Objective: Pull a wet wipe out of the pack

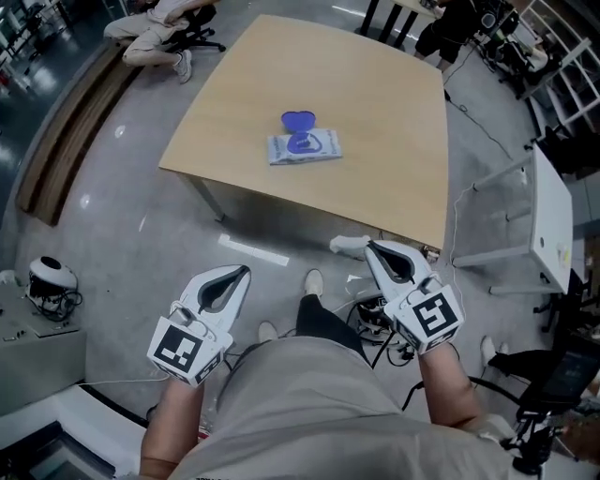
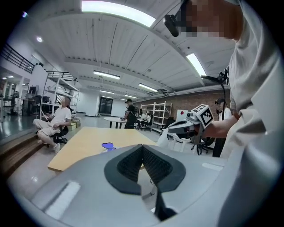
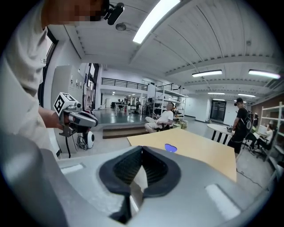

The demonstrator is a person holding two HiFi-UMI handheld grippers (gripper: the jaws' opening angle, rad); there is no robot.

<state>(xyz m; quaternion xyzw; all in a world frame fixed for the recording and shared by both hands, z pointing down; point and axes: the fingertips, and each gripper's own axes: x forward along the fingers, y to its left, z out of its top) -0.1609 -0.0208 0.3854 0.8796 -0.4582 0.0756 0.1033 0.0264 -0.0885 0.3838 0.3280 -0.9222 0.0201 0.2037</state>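
Observation:
The wet wipe pack [image 1: 305,146] lies flat near the middle of the light wooden table [image 1: 375,94], its blue lid [image 1: 298,120] flipped up. In both gripper views only that blue lid [image 2: 108,146] [image 3: 171,148] shows over the table top. My left gripper [image 1: 246,271] [image 2: 142,148] and right gripper [image 1: 367,246] [image 3: 142,150] are held over the floor, short of the table's near edge and well away from the pack. Both have their jaws shut with nothing between them. Each gripper view also shows the other gripper off to the side.
A white folding table [image 1: 551,217] stands at the right. Cables [image 1: 375,314] lie on the floor by my feet. A seated person [image 1: 161,26] is beyond the table's far left corner. A long wooden bench [image 1: 66,141] runs along the left, and a small white device [image 1: 49,277] sits near it.

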